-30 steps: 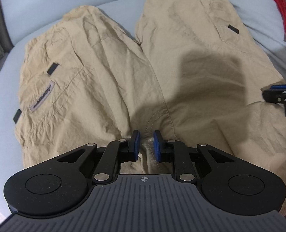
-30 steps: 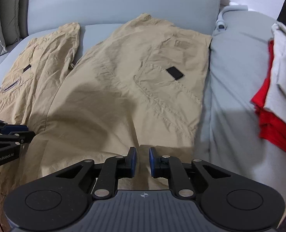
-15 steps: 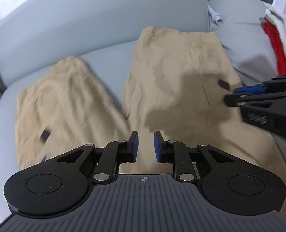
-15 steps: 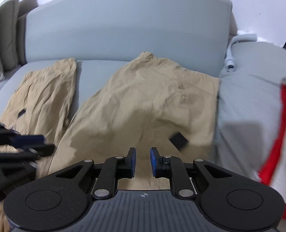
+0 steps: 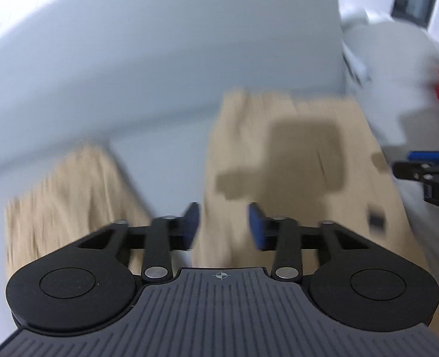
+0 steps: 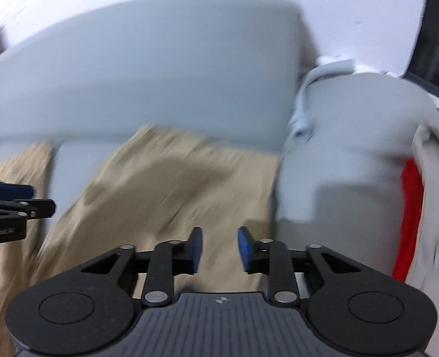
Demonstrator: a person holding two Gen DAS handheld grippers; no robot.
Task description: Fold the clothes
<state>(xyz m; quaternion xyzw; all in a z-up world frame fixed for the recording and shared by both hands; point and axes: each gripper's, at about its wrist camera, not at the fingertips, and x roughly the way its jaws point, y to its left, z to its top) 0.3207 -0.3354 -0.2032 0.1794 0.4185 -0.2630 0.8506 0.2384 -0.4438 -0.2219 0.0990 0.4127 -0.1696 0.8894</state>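
Trousers (image 5: 293, 160) lie spread flat on sofa (image 6: 148, 68) ahead of both tongs: no fold made yet. Left gripper (image 5: 223, 226) and right gripper (image 6: 219, 249) gaping, empty, above near edge.

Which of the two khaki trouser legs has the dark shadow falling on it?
The right trouser leg, the one beside the grey cushion. The left leg shows no such shadow.
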